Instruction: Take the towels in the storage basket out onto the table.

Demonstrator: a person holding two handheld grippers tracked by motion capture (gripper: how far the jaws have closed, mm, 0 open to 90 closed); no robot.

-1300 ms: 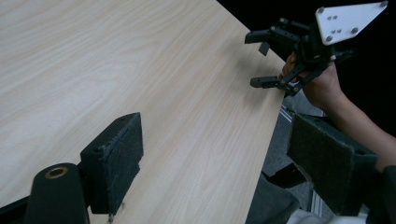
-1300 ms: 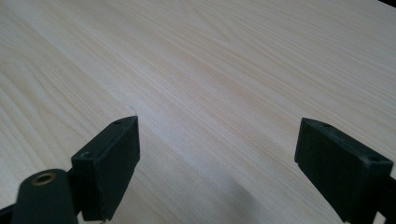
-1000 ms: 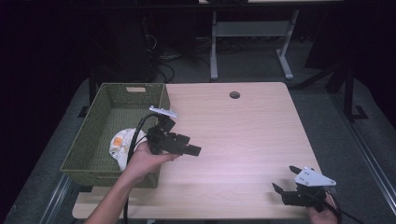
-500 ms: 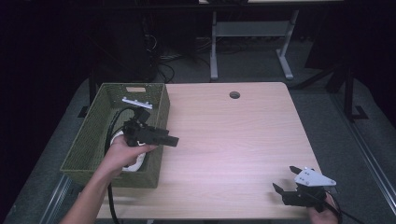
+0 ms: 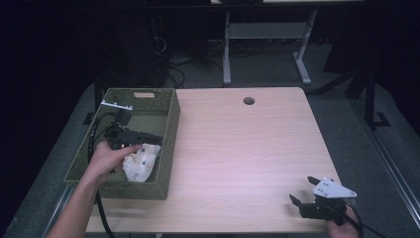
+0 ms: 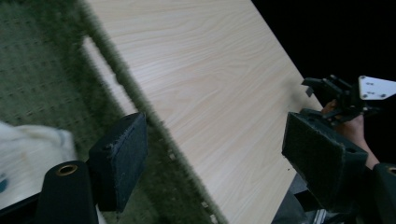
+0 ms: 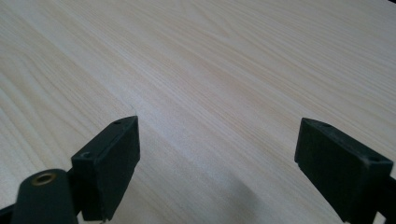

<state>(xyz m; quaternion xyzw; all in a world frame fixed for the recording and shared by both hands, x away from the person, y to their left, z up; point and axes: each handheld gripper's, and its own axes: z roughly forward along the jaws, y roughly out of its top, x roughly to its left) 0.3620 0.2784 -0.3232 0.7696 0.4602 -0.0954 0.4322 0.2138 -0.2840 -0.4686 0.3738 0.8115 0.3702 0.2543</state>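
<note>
A green woven basket (image 5: pixel 171 130) stands on the left end of the wooden table (image 5: pixel 247 148). Inside it lies a white cloth with small prints (image 5: pixel 141 161), also at the left edge of the left gripper view as the cloth (image 6: pixel 28 149). My left gripper (image 5: pixel 151 139) hovers over the basket just above the cloth, jaws wide apart and holding nothing. Its pads (image 6: pixel 119 154) straddle the basket wall (image 6: pixel 135 93). My right gripper (image 5: pixel 304 191) rests open near the table's front right corner. Bare wood lies between its pads (image 7: pixel 112 163).
A round cable hole (image 5: pixel 248 100) sits near the table's far edge. Black cable (image 5: pixel 94 136) trails from the left gripper over the basket's left side. A white desk frame (image 5: pixel 262 34) and floor cables stand beyond the table in the dark.
My left gripper has swung left from the table beside the basket to over the basket's inside, above the cloth. The right gripper has stayed still.
</note>
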